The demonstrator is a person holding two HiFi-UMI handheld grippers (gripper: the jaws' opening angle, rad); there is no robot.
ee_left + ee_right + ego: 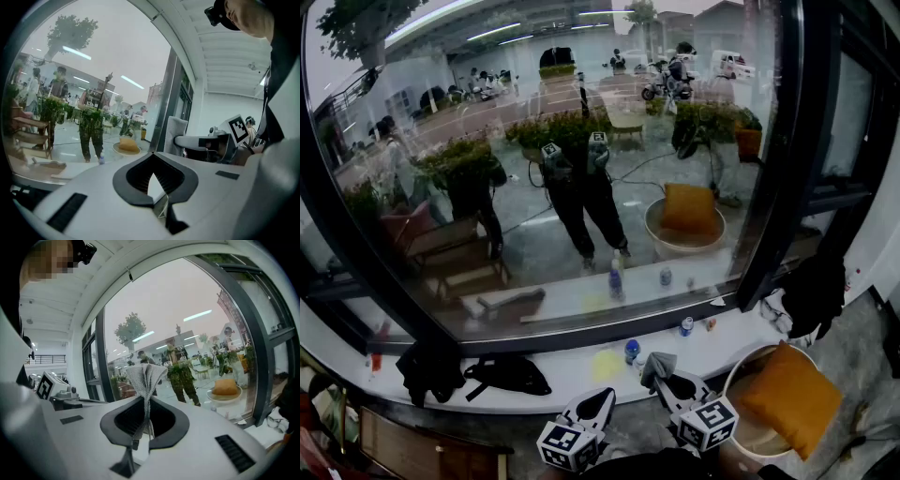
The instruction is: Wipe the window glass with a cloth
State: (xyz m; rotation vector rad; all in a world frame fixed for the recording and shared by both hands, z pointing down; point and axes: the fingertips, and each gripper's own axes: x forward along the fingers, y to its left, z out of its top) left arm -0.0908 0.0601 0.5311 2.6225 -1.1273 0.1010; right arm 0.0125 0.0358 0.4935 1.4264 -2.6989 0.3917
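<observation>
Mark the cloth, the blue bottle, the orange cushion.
cloth (146,378), right gripper view, its folded upper part.
blue bottle (631,352), head view, its top.
orange cushion (789,398), head view, its middle.

Lower end of cloth (146,378) hidden between right tongs (143,423)

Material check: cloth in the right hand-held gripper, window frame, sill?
Cloth: grey textile, matte, likely knit or microfibre; fine ribbed weave and soft folds show.
Window frame: dark, matte, probably painted metal; slim straight profiles.
Sill: white, smooth-looking; stone or laminate, cannot tell.
</observation>
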